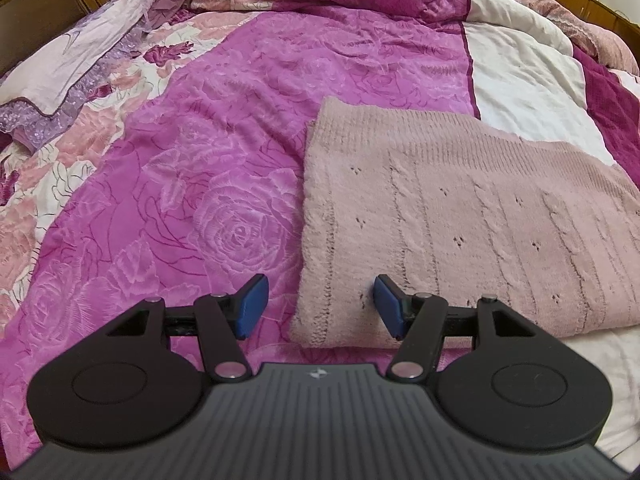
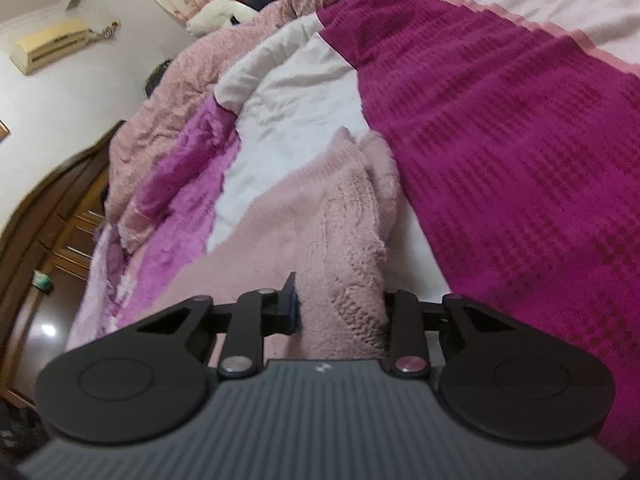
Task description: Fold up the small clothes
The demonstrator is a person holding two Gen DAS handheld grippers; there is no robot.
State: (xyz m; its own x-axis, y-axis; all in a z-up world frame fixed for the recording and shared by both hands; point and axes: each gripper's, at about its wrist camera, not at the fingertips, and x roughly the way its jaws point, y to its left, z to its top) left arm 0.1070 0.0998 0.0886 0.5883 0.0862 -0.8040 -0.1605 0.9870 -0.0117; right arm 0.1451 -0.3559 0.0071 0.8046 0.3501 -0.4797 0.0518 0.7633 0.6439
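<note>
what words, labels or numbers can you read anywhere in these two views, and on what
None readable.
Left gripper: a small pale emblem on its body, no letters.
Right gripper: the same mark, blurred.
Air conditioner: a dark strip, too blurred to read.

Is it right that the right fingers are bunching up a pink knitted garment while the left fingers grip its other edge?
Not quite. In the left wrist view the left gripper is open, straddling the edge of the pink knitted garment, gripping nothing. The right gripper does have pink knit bunched between its fingers.
</note>
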